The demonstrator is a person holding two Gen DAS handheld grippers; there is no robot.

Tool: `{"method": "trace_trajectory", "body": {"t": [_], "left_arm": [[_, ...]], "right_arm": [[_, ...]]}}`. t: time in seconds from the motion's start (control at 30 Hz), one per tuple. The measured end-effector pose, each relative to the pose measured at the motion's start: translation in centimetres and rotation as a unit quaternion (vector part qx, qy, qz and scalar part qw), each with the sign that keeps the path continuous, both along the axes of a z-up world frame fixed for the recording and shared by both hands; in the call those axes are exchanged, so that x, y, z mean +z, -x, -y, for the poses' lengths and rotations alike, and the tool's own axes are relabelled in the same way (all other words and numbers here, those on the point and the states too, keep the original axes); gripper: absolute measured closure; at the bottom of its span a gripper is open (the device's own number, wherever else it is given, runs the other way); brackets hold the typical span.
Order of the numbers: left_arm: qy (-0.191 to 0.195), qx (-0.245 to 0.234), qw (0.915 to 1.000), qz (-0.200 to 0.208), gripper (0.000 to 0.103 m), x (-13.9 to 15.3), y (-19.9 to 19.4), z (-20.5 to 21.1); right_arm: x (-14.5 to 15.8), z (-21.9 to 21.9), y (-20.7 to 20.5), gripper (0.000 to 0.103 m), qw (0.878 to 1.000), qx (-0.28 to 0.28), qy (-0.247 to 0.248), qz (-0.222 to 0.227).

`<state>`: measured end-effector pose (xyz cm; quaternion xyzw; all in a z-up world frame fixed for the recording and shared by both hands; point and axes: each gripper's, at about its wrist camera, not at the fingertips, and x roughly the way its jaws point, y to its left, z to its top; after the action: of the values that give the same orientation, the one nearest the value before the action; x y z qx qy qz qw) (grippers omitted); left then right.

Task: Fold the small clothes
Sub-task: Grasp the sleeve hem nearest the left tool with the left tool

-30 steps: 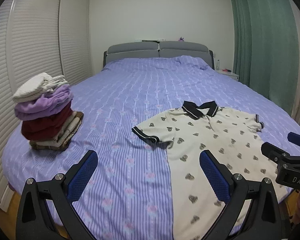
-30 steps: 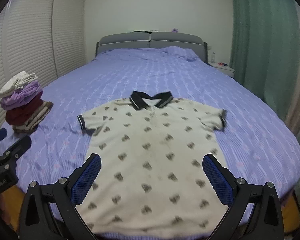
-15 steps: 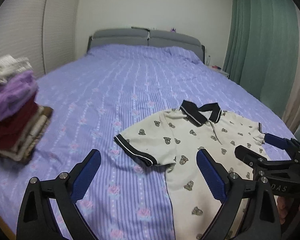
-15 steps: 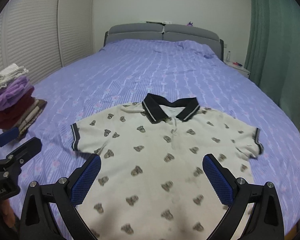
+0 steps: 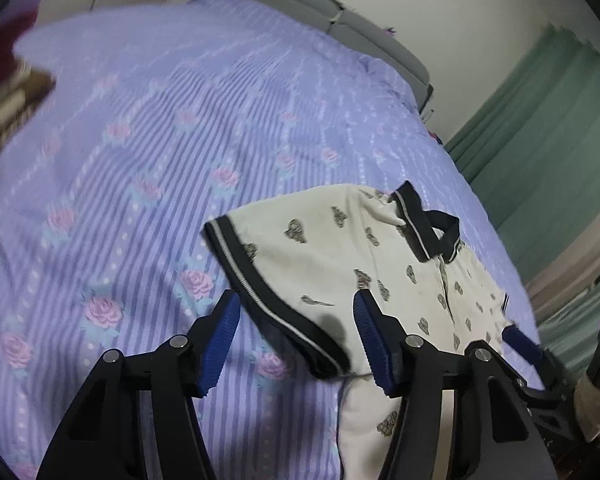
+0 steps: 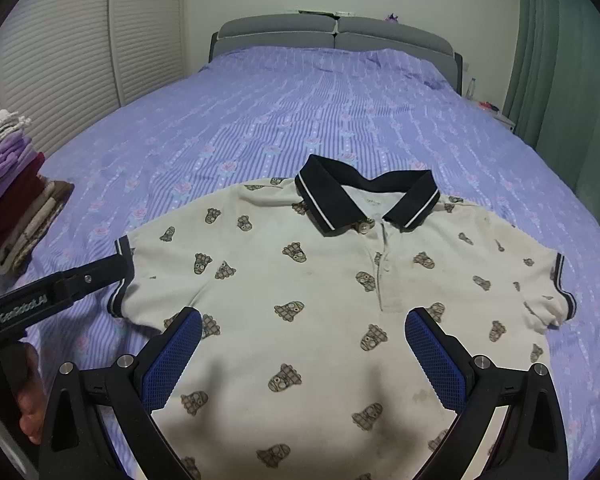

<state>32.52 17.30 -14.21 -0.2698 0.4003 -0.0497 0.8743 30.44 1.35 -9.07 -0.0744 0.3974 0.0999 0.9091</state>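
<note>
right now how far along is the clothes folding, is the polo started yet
Done: a stack of folded clothes sits at the bed's edge. In hand: the polo shirt lies flat and unfolded on the bedspread; the left gripper is closing around its sleeve cuff, pads not yet pressing. The right gripper hovers open over the shirt front. Left: every fold of the polo.

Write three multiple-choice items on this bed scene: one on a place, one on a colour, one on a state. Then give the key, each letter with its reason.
1. The stack of folded clothes lies where in the right wrist view?
A. left edge
B. by the headboard
C. on the shirt

2. The polo shirt has a collar of what colour?
A. green
B. black
C. red

3. The shirt lies
A. spread flat
B. rolled up
C. folded in half

Key: A, it sits at the bed's left edge; B, black with white trim; A, both sleeves lie out.
</note>
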Motion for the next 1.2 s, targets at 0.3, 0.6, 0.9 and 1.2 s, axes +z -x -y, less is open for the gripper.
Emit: {"method": "trace_trajectory", "body": {"t": [0.3,0.6,0.9,1.2], "left_arm": [[0.035,0.000,0.9993,-0.016,0.046,-2.4,-1.1,-0.8],[0.041,-0.018,0.9988,0.019,0.040,-3.6,-3.0,-0.9],[0.068,-0.004,0.9974,0.023,0.075,-3.1,-3.7,-3.4],[-0.059,-0.042,0.9964,0.043,0.093,2.1,-3.9,0.1]], "right_arm": [[-1.1,-1.1,-0.9,0.000,1.000,0.008,0.007,-0.010],[-1.2,-1.7,-0.8,0.000,1.000,0.010,0.012,-0.011],[-0.6,-1.9,-0.2,0.000,1.000,0.010,0.016,-0.006],[-0.1,-1.6,0.5,0.000,1.000,0.008,0.022,0.004]]}}
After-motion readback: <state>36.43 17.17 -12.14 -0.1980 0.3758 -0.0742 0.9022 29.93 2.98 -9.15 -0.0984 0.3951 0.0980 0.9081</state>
